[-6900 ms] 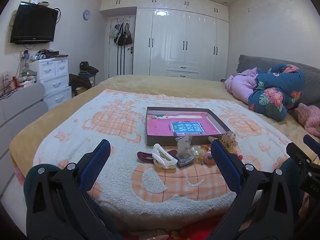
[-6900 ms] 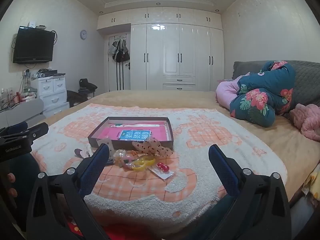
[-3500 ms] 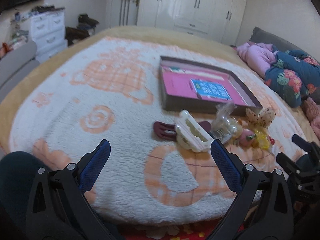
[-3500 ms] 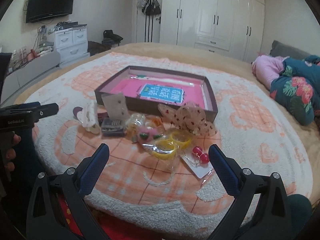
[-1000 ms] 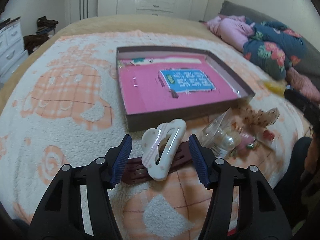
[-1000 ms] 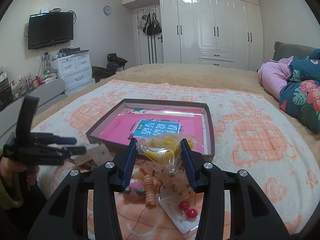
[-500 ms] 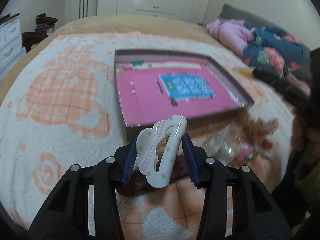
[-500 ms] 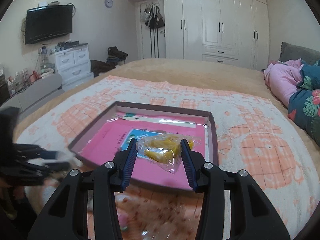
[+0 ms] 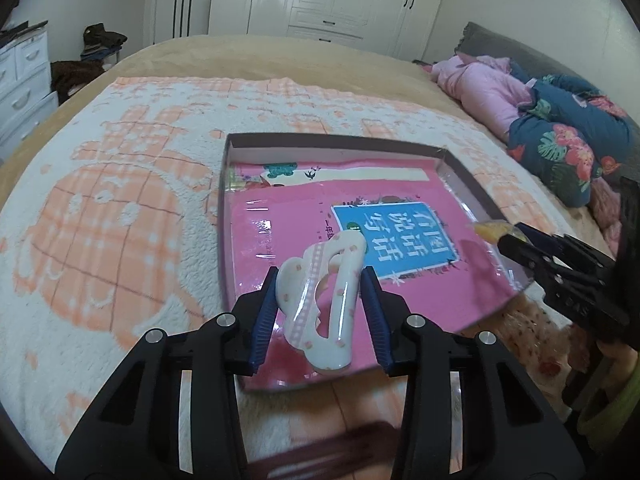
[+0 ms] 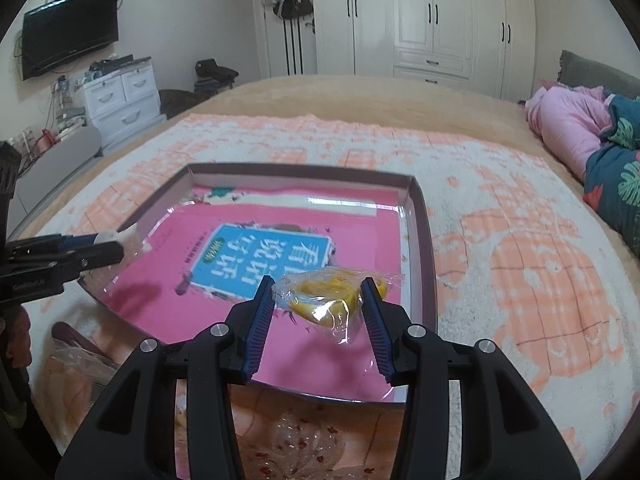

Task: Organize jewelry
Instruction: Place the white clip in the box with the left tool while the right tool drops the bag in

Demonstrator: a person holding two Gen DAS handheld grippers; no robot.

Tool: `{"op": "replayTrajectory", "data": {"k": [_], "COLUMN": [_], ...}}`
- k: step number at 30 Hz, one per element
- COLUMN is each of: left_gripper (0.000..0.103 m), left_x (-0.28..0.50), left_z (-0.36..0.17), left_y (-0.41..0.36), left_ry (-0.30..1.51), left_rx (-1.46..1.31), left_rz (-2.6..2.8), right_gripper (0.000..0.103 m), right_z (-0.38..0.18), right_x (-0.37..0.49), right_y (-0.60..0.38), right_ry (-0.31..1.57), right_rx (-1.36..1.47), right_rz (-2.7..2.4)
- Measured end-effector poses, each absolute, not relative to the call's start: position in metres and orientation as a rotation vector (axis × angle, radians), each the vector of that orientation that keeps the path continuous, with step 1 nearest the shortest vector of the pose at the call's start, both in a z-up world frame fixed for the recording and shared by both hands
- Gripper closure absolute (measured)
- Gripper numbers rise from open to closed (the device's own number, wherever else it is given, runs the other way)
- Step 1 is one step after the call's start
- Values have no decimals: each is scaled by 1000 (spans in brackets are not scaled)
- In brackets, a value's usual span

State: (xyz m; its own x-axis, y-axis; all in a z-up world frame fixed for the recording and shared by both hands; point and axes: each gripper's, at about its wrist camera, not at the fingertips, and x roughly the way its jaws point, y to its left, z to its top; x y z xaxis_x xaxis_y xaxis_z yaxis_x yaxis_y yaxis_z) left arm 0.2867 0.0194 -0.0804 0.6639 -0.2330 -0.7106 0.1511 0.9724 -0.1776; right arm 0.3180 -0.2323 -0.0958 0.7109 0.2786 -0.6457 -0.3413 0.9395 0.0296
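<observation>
My left gripper (image 9: pixel 320 312) is shut on a white hair claw clip with pink dots (image 9: pixel 322 304) and holds it over the near left part of the shallow brown box (image 9: pixel 230 184). The box has a pink lining with a blue label (image 9: pixel 394 236). My right gripper (image 10: pixel 320 314) is shut on a clear bag with a yellow bracelet (image 10: pixel 326 294) and holds it over the box's near right part (image 10: pixel 420 216). The right gripper also shows at the right of the left wrist view (image 9: pixel 560 272), and the left gripper at the left of the right wrist view (image 10: pixel 60 258).
The box lies on a white and orange fleece blanket (image 9: pixel 120 184) on a bed. A dark red hair clip (image 9: pixel 332 452) and several bagged trinkets (image 10: pixel 304 452) lie in front of the box. Bundled clothes (image 9: pixel 560 132) lie at the right. White drawers (image 10: pixel 120 100) stand left.
Both grippers have moved forward with their items and now hover over the box's near part. The pile of loose items has dropped below and behind them.
</observation>
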Motion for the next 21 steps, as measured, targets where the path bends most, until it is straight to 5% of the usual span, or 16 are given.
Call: {"op": "replayTrajectory", "data": {"k": [11,14,21], "left_gripper": [72,72,65], "left_x": [307,309,298], "left_z": [-98,-99,-85], "left_y": [12,12,13], "left_ry": [889,900,845], "left_rx": [-111,-115,-105], "left_rz": [-189,-177,-159], "right_gripper": [51,37,26], "right_z": [-107,-103,-93], "right_x": [322,315,293], "right_y": [-241,-241,-242], "right_ry": [767,740,669], "right_rx": [-47,-61,-58], "right_rz": [341,342,334]}}
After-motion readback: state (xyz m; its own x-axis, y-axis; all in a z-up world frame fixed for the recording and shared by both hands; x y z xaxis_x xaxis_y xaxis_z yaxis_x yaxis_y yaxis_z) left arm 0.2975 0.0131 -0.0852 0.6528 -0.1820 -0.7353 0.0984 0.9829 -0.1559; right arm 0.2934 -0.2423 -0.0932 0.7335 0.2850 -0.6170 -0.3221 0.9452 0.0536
